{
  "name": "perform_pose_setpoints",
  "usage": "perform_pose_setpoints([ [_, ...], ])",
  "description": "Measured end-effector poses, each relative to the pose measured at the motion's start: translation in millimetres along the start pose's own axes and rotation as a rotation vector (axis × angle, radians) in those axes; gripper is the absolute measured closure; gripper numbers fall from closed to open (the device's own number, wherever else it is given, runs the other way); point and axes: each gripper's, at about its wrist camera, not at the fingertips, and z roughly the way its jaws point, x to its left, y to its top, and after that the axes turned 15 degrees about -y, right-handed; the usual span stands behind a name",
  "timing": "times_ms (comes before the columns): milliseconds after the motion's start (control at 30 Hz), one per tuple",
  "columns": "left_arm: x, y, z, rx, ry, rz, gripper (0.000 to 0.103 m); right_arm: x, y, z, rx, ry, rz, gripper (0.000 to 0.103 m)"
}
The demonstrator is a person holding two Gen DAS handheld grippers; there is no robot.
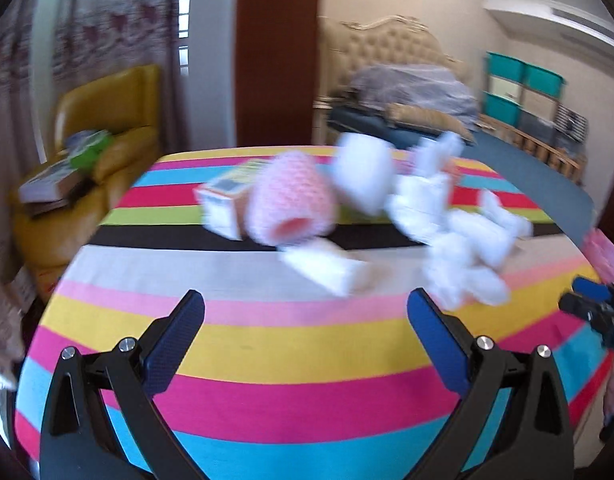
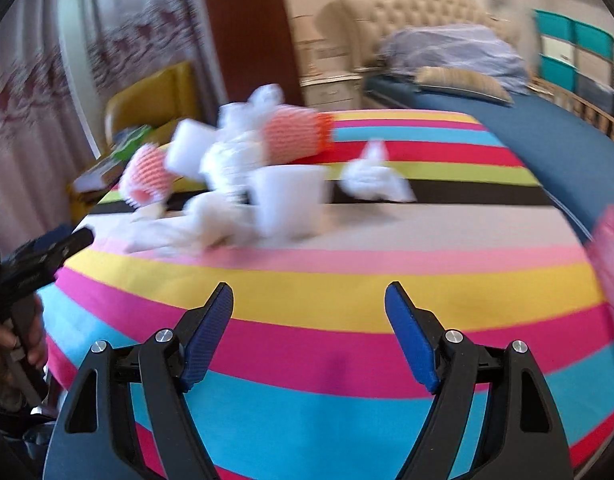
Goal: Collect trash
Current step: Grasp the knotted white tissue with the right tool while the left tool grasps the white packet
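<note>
Trash [image 2: 235, 184], a loose heap of crumpled white tissue, a white cup [image 2: 289, 196], foam fruit nets and a small carton [image 1: 223, 204], lies mid-table on the striped table [image 2: 327, 292]. Both the left gripper [image 1: 305, 308] and the right gripper [image 2: 309, 300] stand spread and empty, well short of it. From the right gripper the heap lies ahead and left; from the left, ahead and slightly right, seemingly a little nearer.

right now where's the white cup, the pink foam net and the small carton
white cup [image 2: 289, 196], right wrist view, its front wall
pink foam net [image 1: 293, 200], left wrist view, its meshed side
small carton [image 1: 223, 206], left wrist view, its near end
</note>
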Motion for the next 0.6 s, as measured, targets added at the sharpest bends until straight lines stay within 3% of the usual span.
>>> perform_pose_setpoints([
  [167, 21.8, -2.5, -8.7, -0.023, 0.112, -0.019, 0.005, 49.2, 22.1, 5.1, -0.028, 0.044, -0.031, 0.028],
  [467, 41.6, -4.1, -8.6, -0.01, 0.098, -0.065, 0.005, 104.6, 52.5, 45.2, 0.024, 0.018, -0.09, 0.029],
  [533, 42.5, -1.2, -6.7, -0.01, 0.082, -0.071, 0.005, 114.3, 53.9, 54.0, 0.039, 0.007, -0.114, 0.032],
  [600, 42.7, -0.7, -4.3, -0.008, 0.072, -0.078, 0.005, 119.9, 53.1, 60.5, 0.061, -0.023, -0.147, 0.042],
])
